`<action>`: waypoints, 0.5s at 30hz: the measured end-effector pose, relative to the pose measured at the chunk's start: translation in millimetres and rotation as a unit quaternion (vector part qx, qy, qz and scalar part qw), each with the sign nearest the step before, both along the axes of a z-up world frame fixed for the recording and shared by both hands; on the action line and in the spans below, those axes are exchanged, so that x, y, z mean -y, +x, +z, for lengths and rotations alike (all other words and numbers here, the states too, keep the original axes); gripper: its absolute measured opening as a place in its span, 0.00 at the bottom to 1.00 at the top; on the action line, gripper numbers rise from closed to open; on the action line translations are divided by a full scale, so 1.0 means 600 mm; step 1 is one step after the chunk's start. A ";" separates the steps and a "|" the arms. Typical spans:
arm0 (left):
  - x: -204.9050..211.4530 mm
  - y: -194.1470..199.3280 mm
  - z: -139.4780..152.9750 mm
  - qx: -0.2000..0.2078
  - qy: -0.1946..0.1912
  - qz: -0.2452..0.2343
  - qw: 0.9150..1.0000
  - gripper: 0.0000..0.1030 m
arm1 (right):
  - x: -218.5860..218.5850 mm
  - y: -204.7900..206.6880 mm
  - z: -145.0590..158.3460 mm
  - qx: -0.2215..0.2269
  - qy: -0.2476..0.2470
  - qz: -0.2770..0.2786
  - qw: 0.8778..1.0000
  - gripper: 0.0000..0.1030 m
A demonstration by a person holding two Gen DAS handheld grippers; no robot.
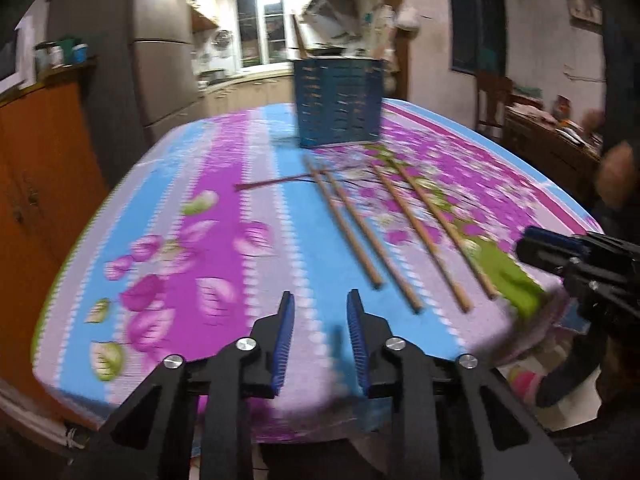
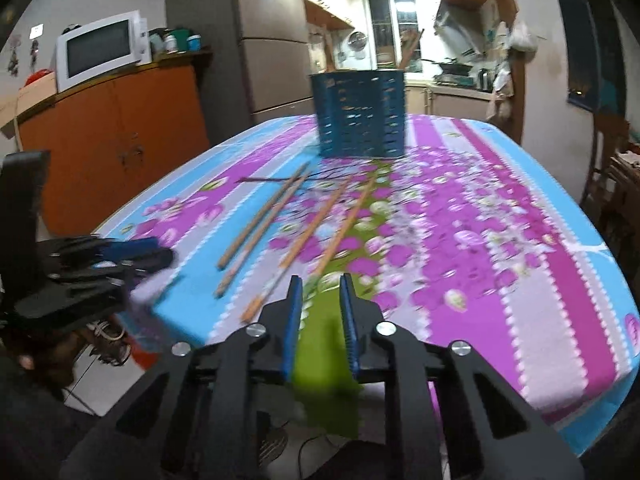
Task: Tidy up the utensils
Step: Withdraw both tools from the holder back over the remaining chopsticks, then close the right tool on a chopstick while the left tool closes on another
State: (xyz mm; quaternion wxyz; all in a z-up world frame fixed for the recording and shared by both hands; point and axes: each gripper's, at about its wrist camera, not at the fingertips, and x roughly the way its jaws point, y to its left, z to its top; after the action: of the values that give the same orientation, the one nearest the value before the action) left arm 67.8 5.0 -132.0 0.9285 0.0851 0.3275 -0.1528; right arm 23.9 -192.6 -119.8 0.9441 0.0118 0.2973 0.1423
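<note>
**Op:** Wooden chopsticks, four of them, lie flat on the floral tablecloth [image 1: 224,216] in two loose pairs: left pair [image 1: 352,232], right pair [image 1: 432,236]. From my right wrist cam the same pairs show at [image 2: 260,228] and [image 2: 320,236].

**Eng:** Holder?

**Op:** Blue perforated utensil holder [image 1: 338,102] stands upright at the far side of the table, beyond the chopstick tips, not touching them. One brown stick-like handle pokes out of its top; too blurred to name.

**Eng:** Grippers?

**Op:** My left gripper [image 1: 320,300] hovers over the near table edge, fingers apart, nothing between them. It sits just left of the near ends of the left pair. My right gripper [image 2: 320,284] has its fingers apart too, nothing gripped, near the close ends of the right pair. Green patch of the cloth shows through the gap.

**Eng:** Contact?

**Op:** None that I can see. Both frames have motion blur.
</note>
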 end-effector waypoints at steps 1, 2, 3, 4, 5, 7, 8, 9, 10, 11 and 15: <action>0.007 0.001 -0.005 0.000 0.002 -0.007 1.000 0.27 | -0.006 -0.004 -0.002 -0.001 -0.002 0.005 1.000 0.17; 0.013 0.002 -0.010 0.002 0.005 -0.012 1.000 0.27 | -0.012 -0.008 -0.003 -0.002 -0.005 0.008 1.000 0.17; 0.018 0.004 -0.013 0.004 0.005 -0.016 1.000 0.27 | -0.017 -0.012 -0.003 -0.002 -0.008 0.010 1.000 0.17; 0.019 0.007 -0.015 0.003 0.000 -0.020 1.000 0.27 | -0.020 -0.015 -0.003 -0.002 -0.010 0.011 1.000 0.17; 0.020 0.010 -0.015 0.003 -0.005 -0.025 1.000 0.27 | -0.028 -0.020 -0.001 0.002 -0.017 0.012 1.000 0.17; 0.025 0.016 -0.012 0.004 -0.012 -0.038 0.999 0.27 | -0.040 -0.028 0.000 0.008 -0.031 0.010 0.999 0.17; 0.029 0.018 -0.010 0.008 -0.012 -0.044 0.999 0.27 | -0.045 -0.031 -0.001 0.009 -0.035 0.010 0.999 0.17; 0.032 0.018 -0.009 0.014 -0.011 -0.051 0.999 0.27 | -0.050 -0.034 0.000 0.011 -0.040 0.010 0.999 0.17; 0.035 0.019 -0.008 0.018 -0.010 -0.056 0.998 0.27 | -0.054 -0.035 0.000 0.011 -0.045 0.008 0.999 0.17; 0.038 0.020 -0.008 0.020 -0.009 -0.062 0.998 0.28 | -0.056 -0.032 -0.002 0.009 -0.048 0.005 0.999 0.17; 0.043 0.029 -0.018 0.024 -0.003 -0.077 0.997 0.29 | -0.065 -0.021 -0.015 -0.004 -0.074 -0.026 0.997 0.17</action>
State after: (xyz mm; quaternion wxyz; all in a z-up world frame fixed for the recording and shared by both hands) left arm 85.0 -20.5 -142.5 0.9219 0.1107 0.2967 -0.2232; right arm 11.5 -153.7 -128.9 0.9445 -0.0499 0.3106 0.0951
